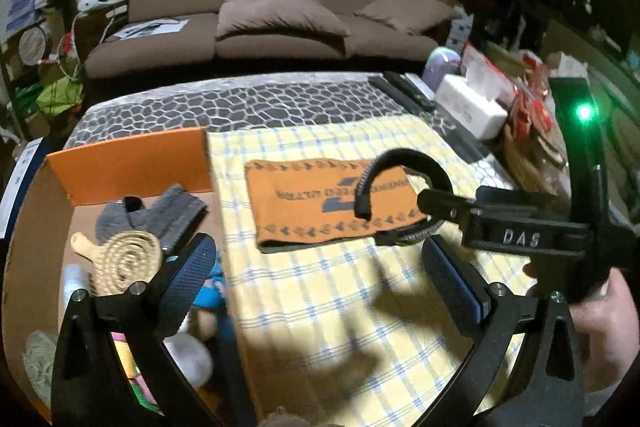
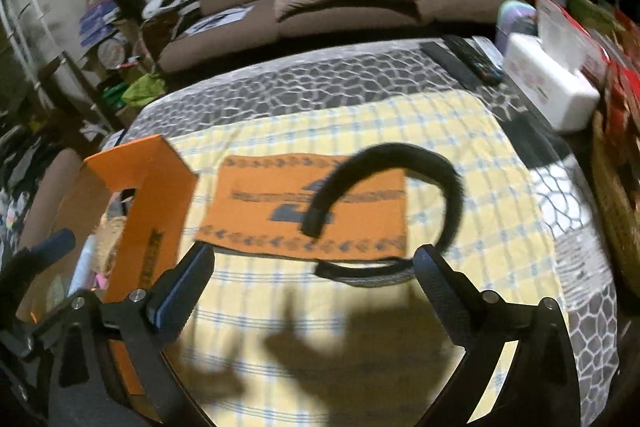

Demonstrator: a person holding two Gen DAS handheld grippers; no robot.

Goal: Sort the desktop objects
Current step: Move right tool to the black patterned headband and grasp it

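A black headband [image 2: 404, 183] arches over the right end of an orange cloth [image 2: 280, 211] printed with dark lettering; one tip hangs above the cloth and the other runs along its near edge. In the right wrist view the right gripper [image 2: 316, 287] has its jaws spread wide, the band rising just beside the right finger, nothing pressed between the pads. The cloth lies mid-way on a yellow checked mat [image 2: 460, 163] spread over the tabletop [image 2: 320, 83], which has a grey pebble-pattern cover. At the mat's left edge stands an open orange box [image 1: 132, 155] holding a grey sock [image 1: 168, 211], a coiled rope coaster [image 1: 128, 259] and other small things. The left gripper [image 1: 320, 279] is also wide, empty, over the mat's left edge. A white tissue box [image 2: 548, 91] and remotes [image 2: 468, 61] sit near the far right corner.
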